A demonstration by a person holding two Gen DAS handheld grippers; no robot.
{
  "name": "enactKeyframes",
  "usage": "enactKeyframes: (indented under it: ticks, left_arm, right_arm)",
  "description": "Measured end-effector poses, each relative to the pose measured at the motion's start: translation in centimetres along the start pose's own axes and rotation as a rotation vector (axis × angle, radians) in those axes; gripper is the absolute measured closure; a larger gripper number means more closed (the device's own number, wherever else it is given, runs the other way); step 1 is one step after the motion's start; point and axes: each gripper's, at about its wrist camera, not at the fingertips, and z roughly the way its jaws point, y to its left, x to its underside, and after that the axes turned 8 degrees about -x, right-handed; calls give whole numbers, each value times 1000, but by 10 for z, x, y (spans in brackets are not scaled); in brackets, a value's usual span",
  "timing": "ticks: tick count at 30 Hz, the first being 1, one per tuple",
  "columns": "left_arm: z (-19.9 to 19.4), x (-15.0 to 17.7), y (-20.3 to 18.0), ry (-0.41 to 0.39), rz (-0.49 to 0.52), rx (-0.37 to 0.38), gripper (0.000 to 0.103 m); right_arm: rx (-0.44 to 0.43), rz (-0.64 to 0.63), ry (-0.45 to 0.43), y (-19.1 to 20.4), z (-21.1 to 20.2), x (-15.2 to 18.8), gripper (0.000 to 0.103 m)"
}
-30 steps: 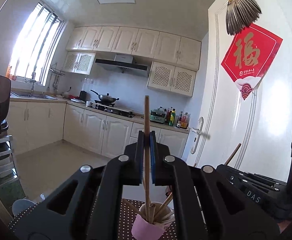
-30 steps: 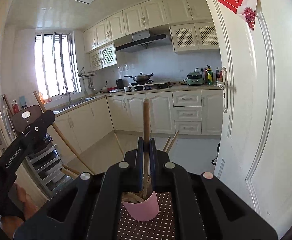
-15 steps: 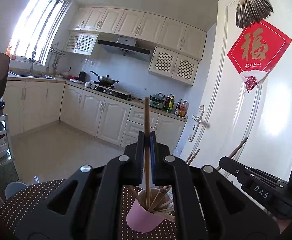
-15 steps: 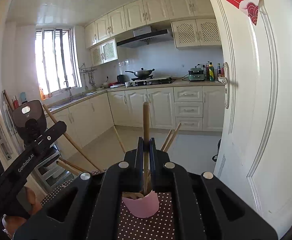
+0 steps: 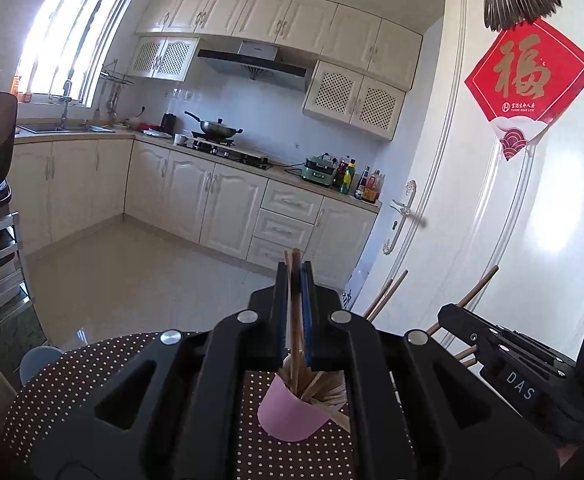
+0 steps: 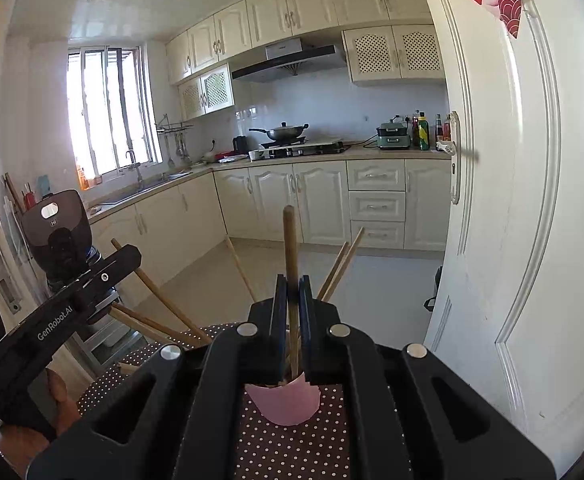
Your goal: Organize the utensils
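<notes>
Left gripper [image 5: 294, 280] clamped on a wooden chopstick [image 5: 295, 300], right gripper [image 6: 290, 292] pinching another chopstick [image 6: 290, 256], both above a pink cup [image 6: 281, 403] on dotted tablecloth [image 6: 292, 452]

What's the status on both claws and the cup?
Left claw shut on chopstick. Right claw shut on chopstick. Both over pink cup, sticks fanned inside. Nothing blocking.

The desk [image 5: 91, 368] wears a dark brown cloth with small white dots. A pink cup [image 5: 292, 416] stands directly on it, packed with wooden chopsticks [image 5: 324, 390] that fan out toward 1 and 2 o'clock. In the right wrist view the same cup [image 6: 283, 402] stands on the dotted desk [image 6: 292, 448], with more sticks [image 6: 159, 328] slanting toward 10 o'clock.
</notes>
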Motion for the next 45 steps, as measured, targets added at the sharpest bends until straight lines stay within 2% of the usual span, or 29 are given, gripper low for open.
enactKeyframes:
  ticks: [7,8,10,11,14,23,30,36,45]
  left_arm:
    - [1,-4,0,38,21,-8,96]
    - [1,-5,-1,39,23,-9,92]
    - [-1,-6,-1,37,24,-21,64]
    - [-3,-7,-2,24,25,-33,35]
    - [-10,-9,-7,-9,74,-49,35]
    - [-11,-6,-5,36,86,-59,33]
    - [-23,-8,-3,39,100,-66,29]
    - [-36,-9,1,49,114,-79,26]
    - [-78,-6,10,38,158,-103,23]
  right_arm:
    - [-9,15,25,-2,6,-2,98]
    - [-11,19,28,-3,7,-2,98]
    - [-12,26,40,-4,8,-2,98]
    - [-14,32,45,-5,10,-2,98]
    - [-23,49,60,-9,12,-1,98]
    - [-23,56,73,-5,12,1,97]
    - [-32,62,74,-2,5,0,94]
    - [-25,53,59,5,-10,-2,83]
    - [-35,28,46,22,-49,2,79]
